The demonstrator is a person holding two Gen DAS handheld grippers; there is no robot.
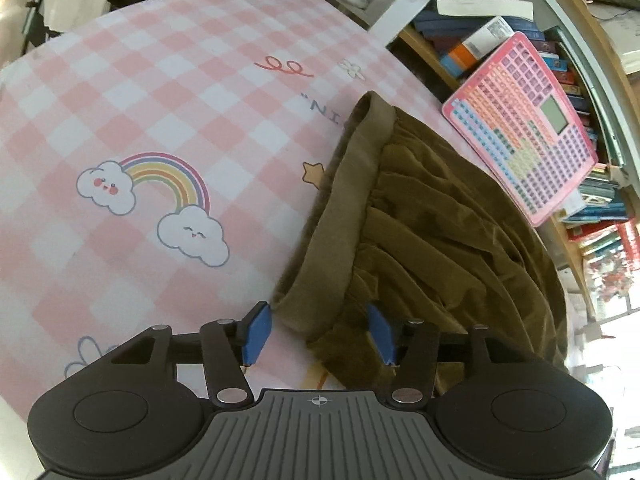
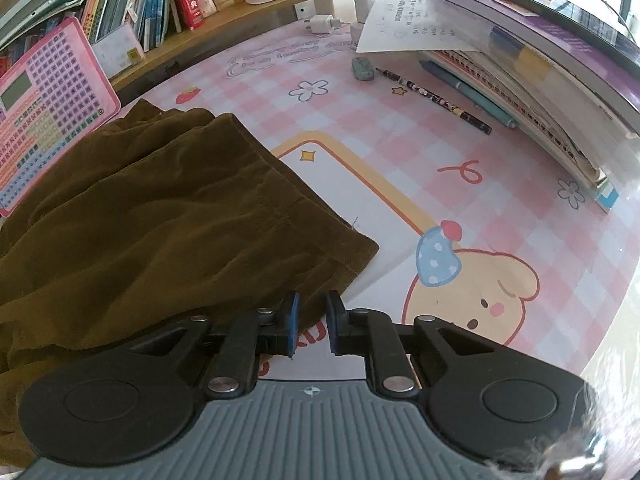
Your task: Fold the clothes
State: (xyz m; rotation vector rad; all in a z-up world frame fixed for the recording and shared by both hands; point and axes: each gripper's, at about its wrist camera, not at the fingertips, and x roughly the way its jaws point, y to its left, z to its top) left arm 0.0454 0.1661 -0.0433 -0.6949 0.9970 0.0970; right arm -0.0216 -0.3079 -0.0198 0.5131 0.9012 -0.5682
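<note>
A: Two grippers sit over one garment, an olive-brown skirt (image 1: 432,220) lying on the pink checked desk mat (image 1: 160,92). Starting at the left: the left gripper (image 1: 318,334) has its blue pads standing well apart, with the near end of the skirt's waistband (image 1: 348,208) and some gathered cloth lying between them. Neither pad looks to be pressing on it.

B: And past the skirt, on that side?

A: A pink keyboard-like toy board (image 1: 524,128) leans against the bookshelf (image 1: 472,44), its lower edge hidden behind the cloth. The book titles are too blurred to read.

B: What about the other hand's view?

A: The skirt fills the left half there, and its left part runs out of the picture. The hem corner (image 2: 360,250) lies on the mat's yellow-framed panel. The right gripper (image 2: 313,326) is at the near edge of the skirt, its pads drawn close with only a narrow gap. Dark cloth reaches into that gap from the left, yet mat shows through lower down, so I can't tell whether cloth is actually pinched.

B: Anything further right?

A: A patterned pencil (image 2: 436,100) and a teal pen (image 2: 468,94) lie beside a slumped stack of books (image 2: 540,76), which is cut off by the picture's edge.
</note>
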